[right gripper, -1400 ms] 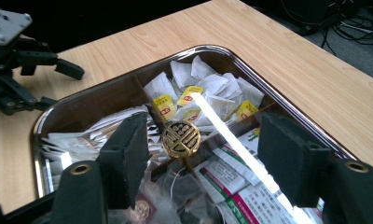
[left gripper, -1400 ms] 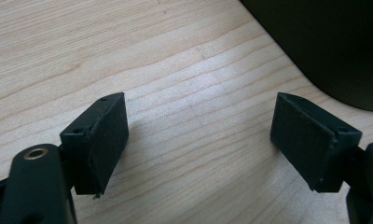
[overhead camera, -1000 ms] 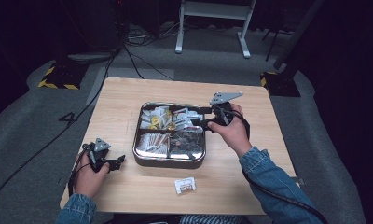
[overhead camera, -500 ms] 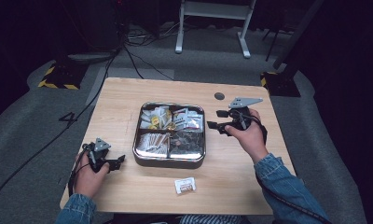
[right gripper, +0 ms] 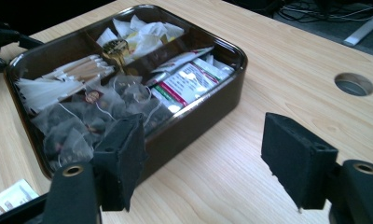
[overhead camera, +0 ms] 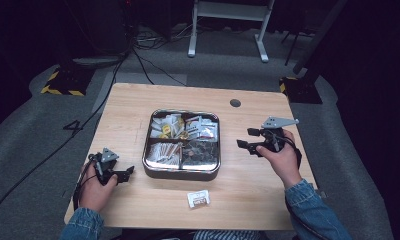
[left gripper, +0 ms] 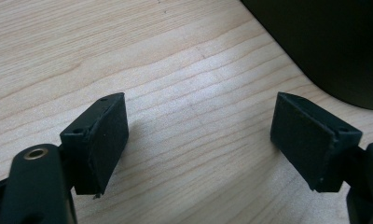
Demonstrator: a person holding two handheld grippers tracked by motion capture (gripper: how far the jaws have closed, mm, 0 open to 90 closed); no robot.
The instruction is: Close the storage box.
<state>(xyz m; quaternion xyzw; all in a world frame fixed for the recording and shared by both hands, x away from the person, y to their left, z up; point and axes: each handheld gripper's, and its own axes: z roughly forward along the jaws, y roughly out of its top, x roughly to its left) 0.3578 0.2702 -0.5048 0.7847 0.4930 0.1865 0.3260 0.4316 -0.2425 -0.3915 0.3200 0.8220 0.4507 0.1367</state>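
Note:
A square metal tray (overhead camera: 180, 174) with four compartments stands mid-table, holding tea bags, white sachets and printed packets. One small printed sachet (overhead camera: 198, 198) lies on the table in front of it. My left gripper (overhead camera: 126, 174) rests on the table left of the tray, open, with bare wood between its jaws (left gripper: 198, 135). My right gripper (overhead camera: 245, 138) hovers right of the tray and points at it. It is open, its jaws have just been opening, and nothing is between them (right gripper: 208, 158). In the right gripper view the tray's wall (right gripper: 208, 109) is close ahead.
The wooden table (overhead camera: 138, 105) has a round cable hole (overhead camera: 235, 103) behind the right gripper, also visible as the hole (right gripper: 354, 84). The tray's dark wall (left gripper: 324, 42) is near the left gripper. Cables and a white stand (overhead camera: 228, 10) are on the floor beyond.
The right hand has moved from over the tray's right side out to the table right of it, and a little lower. The left hand has stayed put.

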